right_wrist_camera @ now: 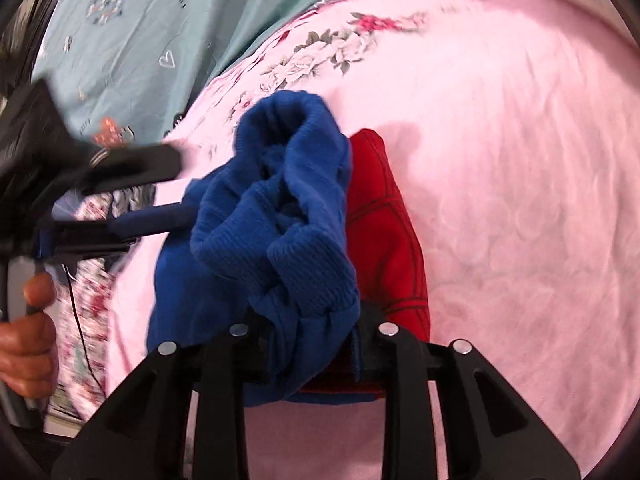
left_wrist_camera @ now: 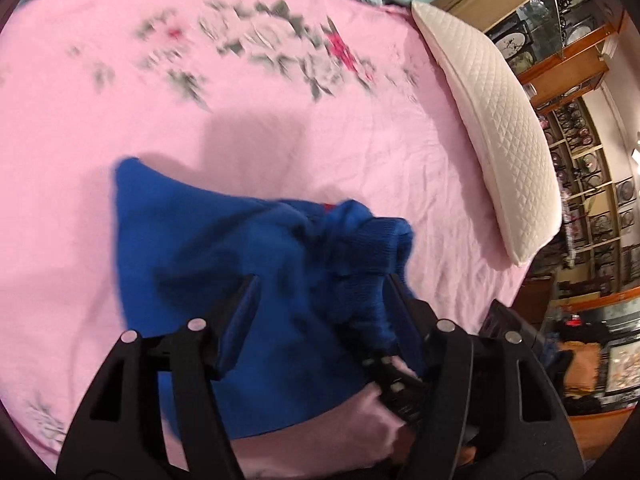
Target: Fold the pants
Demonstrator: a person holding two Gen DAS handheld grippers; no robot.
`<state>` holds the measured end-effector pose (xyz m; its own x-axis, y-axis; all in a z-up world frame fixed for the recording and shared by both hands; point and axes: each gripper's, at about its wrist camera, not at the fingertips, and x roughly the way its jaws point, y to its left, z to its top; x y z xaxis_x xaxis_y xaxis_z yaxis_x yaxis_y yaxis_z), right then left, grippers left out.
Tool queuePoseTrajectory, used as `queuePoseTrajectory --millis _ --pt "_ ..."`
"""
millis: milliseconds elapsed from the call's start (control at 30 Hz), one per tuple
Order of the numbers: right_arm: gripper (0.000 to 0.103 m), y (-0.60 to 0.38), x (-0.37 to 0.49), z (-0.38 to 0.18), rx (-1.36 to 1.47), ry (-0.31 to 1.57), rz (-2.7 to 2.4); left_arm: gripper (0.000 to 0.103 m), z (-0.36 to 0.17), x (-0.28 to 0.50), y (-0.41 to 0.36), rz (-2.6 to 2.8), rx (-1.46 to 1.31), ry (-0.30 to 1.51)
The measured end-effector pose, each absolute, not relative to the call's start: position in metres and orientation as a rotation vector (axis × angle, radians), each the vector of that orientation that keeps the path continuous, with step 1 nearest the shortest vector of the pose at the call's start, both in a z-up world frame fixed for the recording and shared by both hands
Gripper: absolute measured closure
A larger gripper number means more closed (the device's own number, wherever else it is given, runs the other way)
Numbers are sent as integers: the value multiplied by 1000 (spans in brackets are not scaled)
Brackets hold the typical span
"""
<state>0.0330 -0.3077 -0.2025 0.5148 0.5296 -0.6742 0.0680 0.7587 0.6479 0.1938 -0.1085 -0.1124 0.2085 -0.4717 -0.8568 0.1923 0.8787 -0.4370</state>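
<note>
right gripper (right_wrist_camera: 308, 344): your black two-finger jaws were clamped on a bunched wad of the blue knit pants with a red panel (right_wrist_camera: 280, 208), ribbed cuff or waistband piled just ahead of the pads.
left gripper (left_wrist_camera: 320, 296): your jaws stood apart, not pinching; blue cloth lay under and between the fingers (left_wrist_camera: 244, 300), right-hand finger touching the bunched ribbed edge, no grip that I could see.
pants position: lay on the pink floral cotton bedsheet (left_wrist_camera: 280, 140), one flat blue part spread left in the left wrist view, the bunched end lifted at the right gripper; red panel showed beside the bunch in the right wrist view.
risk one: you held a wad, not one clean edge, so layers could slip out unevenly and the fold would come out crooked.
risk two: left jaws were off the fabric, so a pull by the right alone would likely drag the whole garment across the sheet and crease it.
risk three: both tools sat close over the bunch; fingers could snag the knit or knock together.
far: white quilted pillow (left_wrist_camera: 500, 128) at the bed edge, well apart from the pants.
</note>
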Motion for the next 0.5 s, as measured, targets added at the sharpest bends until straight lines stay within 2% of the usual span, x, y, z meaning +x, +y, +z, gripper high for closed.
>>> queuePoseTrajectory --millis 167,367,500 --pt "61 -315 26 -187 662 1041 287 40 -113 174 -68 -418 -169 1254" --pt "60 -327 -8 -145 576 980 202 42 -124 142 -45 -450 -134 1251" --pt "60 -319 1 -115 548 898 244 45 -132 135 -53 -519 -130 1238"
